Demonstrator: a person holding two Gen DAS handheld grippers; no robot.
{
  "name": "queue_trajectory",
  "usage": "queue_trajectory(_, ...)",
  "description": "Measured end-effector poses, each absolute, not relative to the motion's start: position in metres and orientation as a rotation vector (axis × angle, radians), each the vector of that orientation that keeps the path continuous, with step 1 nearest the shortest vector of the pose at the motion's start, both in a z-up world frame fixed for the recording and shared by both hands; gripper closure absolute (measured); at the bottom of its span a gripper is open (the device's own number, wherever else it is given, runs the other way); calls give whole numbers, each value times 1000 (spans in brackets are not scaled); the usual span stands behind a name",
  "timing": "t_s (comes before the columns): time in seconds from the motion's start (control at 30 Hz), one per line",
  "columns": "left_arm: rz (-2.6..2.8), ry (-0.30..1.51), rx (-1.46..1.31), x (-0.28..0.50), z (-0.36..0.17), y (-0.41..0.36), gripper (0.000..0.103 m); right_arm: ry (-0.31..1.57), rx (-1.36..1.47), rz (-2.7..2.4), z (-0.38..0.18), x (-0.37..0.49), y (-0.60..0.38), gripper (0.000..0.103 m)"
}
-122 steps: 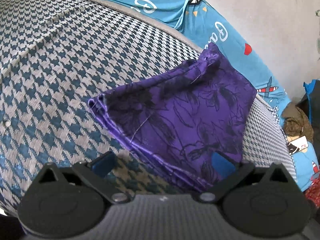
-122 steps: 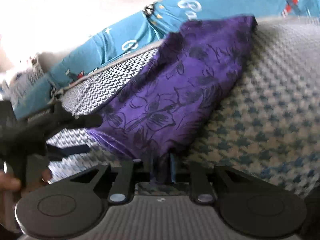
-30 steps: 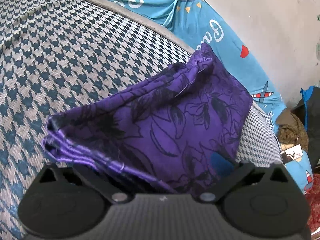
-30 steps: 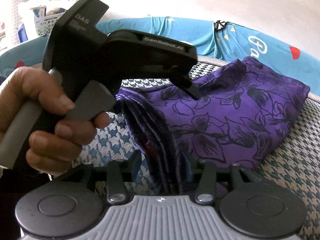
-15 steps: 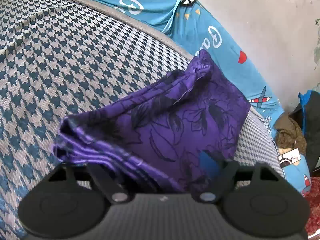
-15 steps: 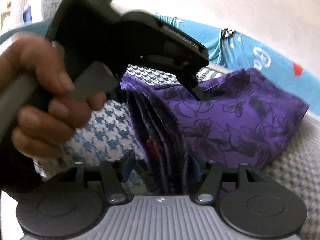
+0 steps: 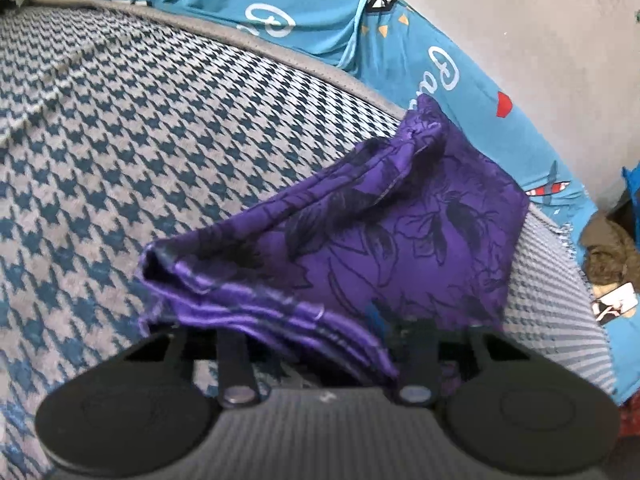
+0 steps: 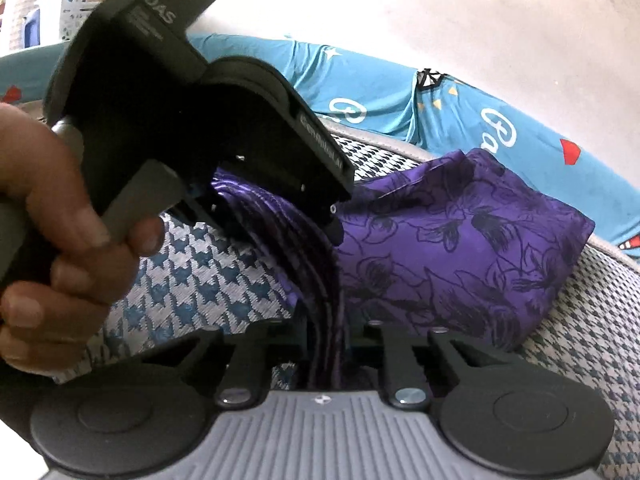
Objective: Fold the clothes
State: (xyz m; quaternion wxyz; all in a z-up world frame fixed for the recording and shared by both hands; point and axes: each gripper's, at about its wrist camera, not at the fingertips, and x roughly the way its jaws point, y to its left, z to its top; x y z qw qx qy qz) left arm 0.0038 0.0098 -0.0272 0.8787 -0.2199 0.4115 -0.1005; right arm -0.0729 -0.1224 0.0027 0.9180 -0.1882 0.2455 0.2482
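Houndstooth mattress (image 7: 120,152) wide open left of the folded purple cloth (image 7: 400,240), clear passage there. Far side blocked: blue printed sheet (image 7: 320,12) bunched along the wall (image 7: 540,32). Clutter (image 7: 608,252) off the right edge. In the right wrist view the left gripper (image 8: 280,216) and the hand (image 8: 60,220) holding it crowd the cloth's left end; bare mattress to the cloth's right.

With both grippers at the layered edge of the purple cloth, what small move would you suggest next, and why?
Probably finish closing, then lift slightly. The left gripper and right gripper are both closing with the purple cloth's stacked edge between their jaws, while its far side rests on the checked cushion.
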Motion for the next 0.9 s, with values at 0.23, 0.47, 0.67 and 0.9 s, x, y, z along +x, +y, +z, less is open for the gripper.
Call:
queue_trajectory(0.23, -171, 824, -430, -2, -21, 15, 87, 539, -322, 567, 9, -74, -124, 92)
queue_trajectory(0.47, -153, 793, -439, -10, -11, 30, 88, 579, -237, 601, 23, -75, -121, 92)
queue_trajectory(0.67, -135, 765, -450, -21, -1, 50, 88, 598, -205, 633, 29, -79, -109, 91)
queue_trajectory(0.9, -81, 739, -502, -32, 15, 88, 88, 592, -232, 697, 29, -93, -80, 92)
